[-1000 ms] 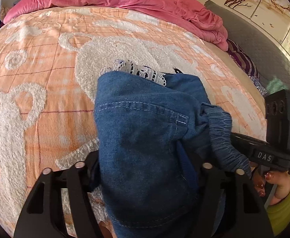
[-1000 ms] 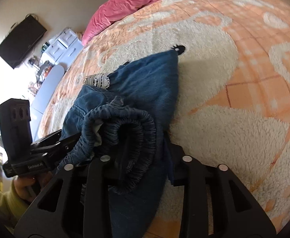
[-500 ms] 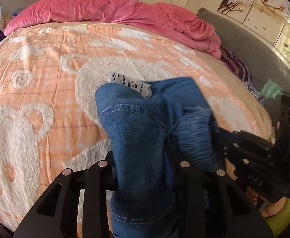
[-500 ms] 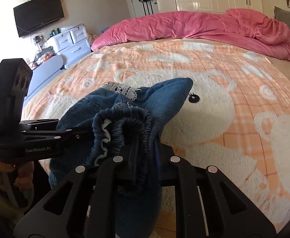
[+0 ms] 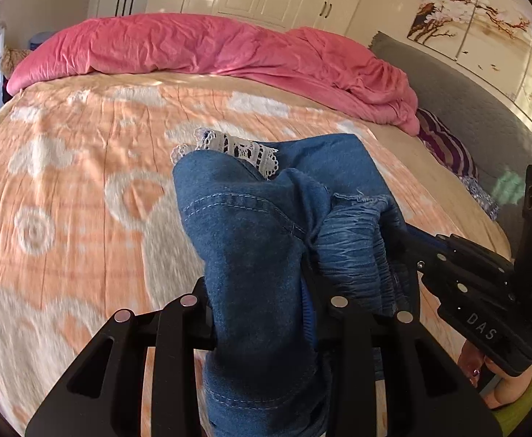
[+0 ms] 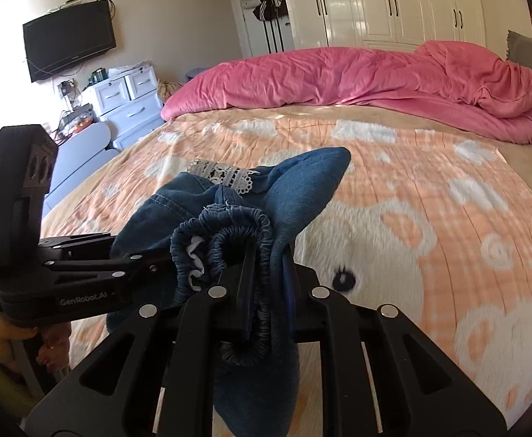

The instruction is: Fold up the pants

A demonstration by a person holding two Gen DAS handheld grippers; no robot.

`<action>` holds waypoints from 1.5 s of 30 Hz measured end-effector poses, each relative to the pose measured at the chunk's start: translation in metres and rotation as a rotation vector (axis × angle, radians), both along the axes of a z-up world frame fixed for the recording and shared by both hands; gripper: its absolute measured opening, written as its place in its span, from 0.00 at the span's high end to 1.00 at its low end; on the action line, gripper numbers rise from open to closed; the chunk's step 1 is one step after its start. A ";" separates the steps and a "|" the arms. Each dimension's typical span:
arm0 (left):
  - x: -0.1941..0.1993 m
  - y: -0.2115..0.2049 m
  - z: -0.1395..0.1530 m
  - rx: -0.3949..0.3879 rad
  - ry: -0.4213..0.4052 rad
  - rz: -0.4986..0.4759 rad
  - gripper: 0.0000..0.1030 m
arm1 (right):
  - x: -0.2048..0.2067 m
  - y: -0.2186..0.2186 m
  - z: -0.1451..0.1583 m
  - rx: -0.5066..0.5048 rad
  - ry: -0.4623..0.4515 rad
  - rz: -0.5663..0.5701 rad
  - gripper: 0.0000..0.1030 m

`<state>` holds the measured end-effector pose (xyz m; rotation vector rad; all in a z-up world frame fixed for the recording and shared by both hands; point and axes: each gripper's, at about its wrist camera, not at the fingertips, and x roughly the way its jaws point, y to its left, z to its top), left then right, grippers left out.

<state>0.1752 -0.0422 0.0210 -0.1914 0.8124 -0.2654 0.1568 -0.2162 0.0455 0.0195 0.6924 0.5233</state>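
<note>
- Left wrist view: we see the left gripper (image 5: 262, 309) with its jaws clenched on a thick bunch of the denim pants (image 5: 251, 240), which drape over and between the black fingers and hang below them. These jaws have just been closing, with the cloth between them.
- The pants are off the bed (image 5: 66, 189) here, held above its orange bear-patterned blanket; a white lace trim (image 5: 240, 149) peeks over the top of the bundle (whether it is a hem or a lining we cannot tell).
- At the right edge the right gripper (image 5: 408, 255) bites the gathered elastic waistband (image 5: 353, 240), just beside our own grip, so we judge both hands share the same end of the garment in order to lift it clear.
- Right wrist view: the right gripper's jaws are clamped nearly flat on the waistband, whose ruffled loop curls over them. They too have just been closing on the cloth.
- The left gripper reaches in from the left, gripping the denim close by; a pink duvet (image 6: 357, 76) lies along the far side of the bed.
- We judge the fold itself is not yet made: the pants hang bunched, probably to be shaken out flat.
</note>
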 end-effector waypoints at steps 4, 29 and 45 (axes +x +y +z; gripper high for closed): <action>0.022 0.000 0.001 0.022 -0.013 0.020 0.70 | 0.025 0.009 0.001 -0.019 -0.005 0.004 0.93; 0.071 0.036 -0.078 -0.070 0.140 0.074 0.51 | 0.100 -0.022 -0.101 0.065 0.325 -0.074 0.71; 0.036 0.041 -0.049 -0.008 0.083 0.085 0.21 | 0.060 -0.043 -0.079 0.026 0.271 -0.160 0.39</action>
